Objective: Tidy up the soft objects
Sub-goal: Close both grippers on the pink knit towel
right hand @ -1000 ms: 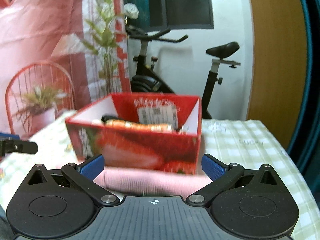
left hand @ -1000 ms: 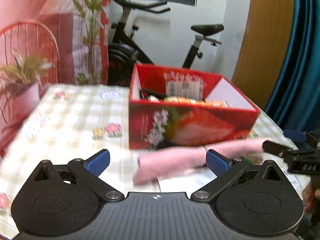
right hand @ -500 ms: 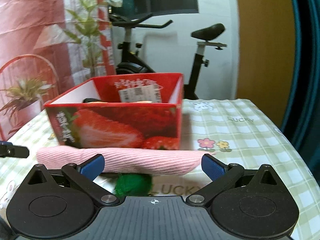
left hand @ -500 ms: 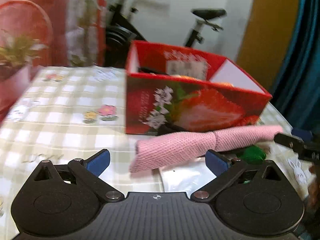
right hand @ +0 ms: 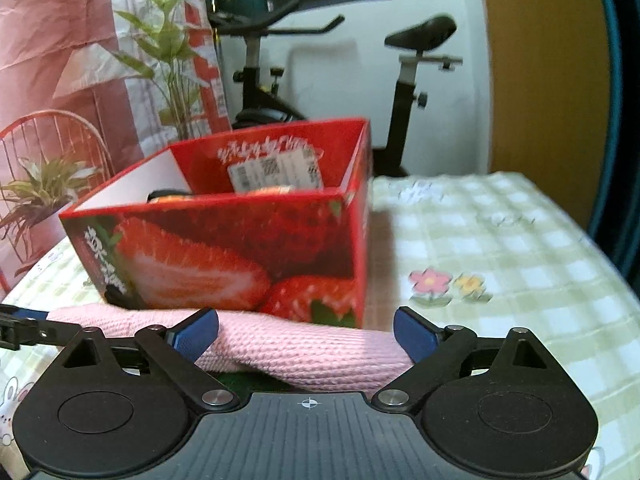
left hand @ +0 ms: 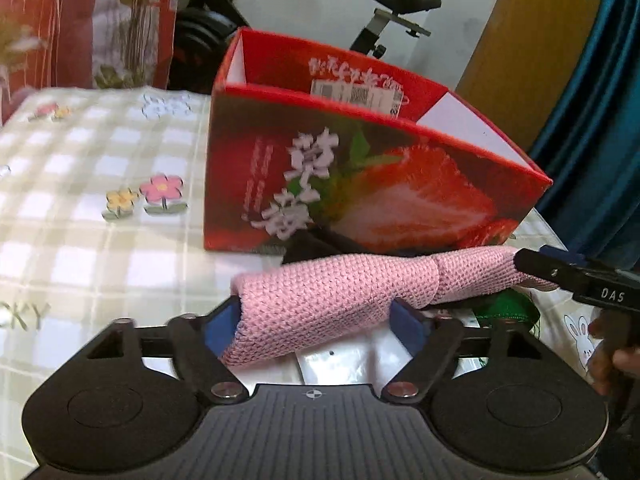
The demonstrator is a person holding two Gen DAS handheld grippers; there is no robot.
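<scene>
Since a second ago we have brought both grippers down onto the pink knitted cloth roll [left hand: 340, 296], jaws closing around it. From the left wrist, our left gripper [left hand: 320, 320] straddles the roll's near end; its blue pads seem to touch the knit, though we cannot be sure they press. That roll lies on the checked tablecloth [left hand: 100, 240] before the red strawberry-printed cardboard box [left hand: 360, 184]. From the right wrist, our right gripper [right hand: 306, 332] stands open around the roll's other end.

left wrist: close, angled down, at pink roll's [left hand: 340, 300] left end
right wrist: close, right end
shared: roll, red box [right hand: 224, 248]
</scene>
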